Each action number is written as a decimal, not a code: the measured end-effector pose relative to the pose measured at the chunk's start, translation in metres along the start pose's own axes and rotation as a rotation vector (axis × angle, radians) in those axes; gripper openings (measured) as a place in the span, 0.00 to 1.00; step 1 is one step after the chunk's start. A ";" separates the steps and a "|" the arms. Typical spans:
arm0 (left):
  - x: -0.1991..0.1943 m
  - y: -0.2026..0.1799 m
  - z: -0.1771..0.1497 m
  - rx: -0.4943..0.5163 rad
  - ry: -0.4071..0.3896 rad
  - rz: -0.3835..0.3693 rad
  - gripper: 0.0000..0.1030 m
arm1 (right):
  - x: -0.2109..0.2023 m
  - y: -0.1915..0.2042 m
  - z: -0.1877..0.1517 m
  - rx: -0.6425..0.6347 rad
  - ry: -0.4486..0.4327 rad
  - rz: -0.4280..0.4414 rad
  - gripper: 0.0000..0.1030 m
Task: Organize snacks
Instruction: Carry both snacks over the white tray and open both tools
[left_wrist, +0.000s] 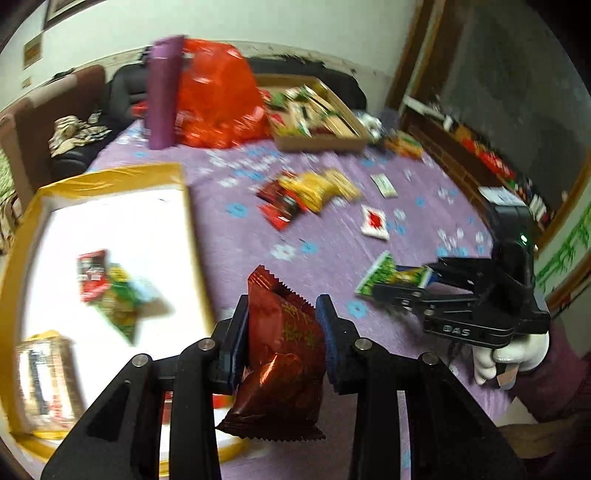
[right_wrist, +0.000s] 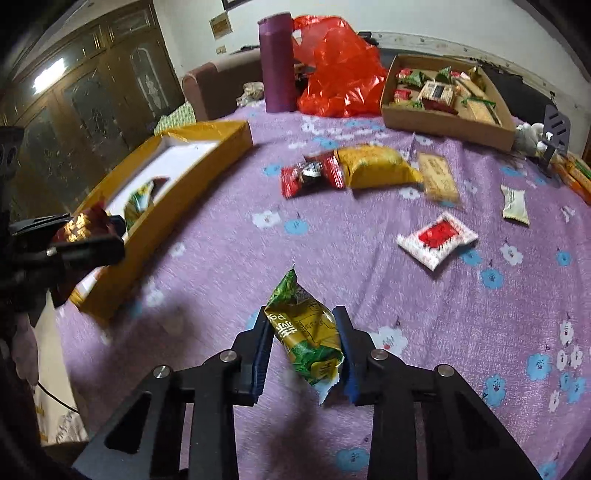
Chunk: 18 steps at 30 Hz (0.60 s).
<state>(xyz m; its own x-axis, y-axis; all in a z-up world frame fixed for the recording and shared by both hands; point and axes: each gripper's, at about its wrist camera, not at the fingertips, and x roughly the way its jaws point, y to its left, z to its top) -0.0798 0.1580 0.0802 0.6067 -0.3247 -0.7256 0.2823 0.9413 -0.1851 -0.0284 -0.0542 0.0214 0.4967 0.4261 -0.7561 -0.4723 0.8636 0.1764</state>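
Note:
My left gripper (left_wrist: 282, 325) is shut on a dark red snack packet (left_wrist: 284, 354), lifted above the purple cloth beside the gold-edged white box (left_wrist: 110, 177). In the right wrist view that packet (right_wrist: 79, 225) shows at the far left, over the box's near rim (right_wrist: 173, 206). My right gripper (right_wrist: 303, 332) is shut on a green and yellow snack packet (right_wrist: 304, 332), just above the cloth. The same green packet (left_wrist: 388, 275) and right gripper (left_wrist: 391, 291) show at the right of the left wrist view, held by a white-gloved hand (left_wrist: 517, 354).
Loose snacks lie mid-table: red packets (right_wrist: 310, 177), a yellow bag (right_wrist: 376, 166), a red-and-white packet (right_wrist: 436, 240), a pale one (right_wrist: 515, 205). A cardboard tray (right_wrist: 443, 122) of snacks, a red plastic bag (right_wrist: 340, 74) and a purple bottle (right_wrist: 277, 62) stand at the back.

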 end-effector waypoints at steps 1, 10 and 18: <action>-0.008 0.014 0.003 -0.026 -0.015 0.018 0.31 | -0.003 0.004 0.005 -0.005 -0.009 0.007 0.32; -0.023 0.136 0.016 -0.355 -0.064 0.052 0.31 | -0.011 0.084 0.072 -0.068 -0.025 0.187 0.32; -0.009 0.191 0.015 -0.511 -0.043 0.070 0.31 | 0.060 0.162 0.097 -0.073 0.134 0.324 0.32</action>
<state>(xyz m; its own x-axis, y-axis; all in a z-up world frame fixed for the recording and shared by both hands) -0.0204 0.3394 0.0609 0.6440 -0.2530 -0.7220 -0.1526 0.8823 -0.4453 -0.0050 0.1375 0.0656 0.2153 0.6315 -0.7449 -0.6427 0.6660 0.3788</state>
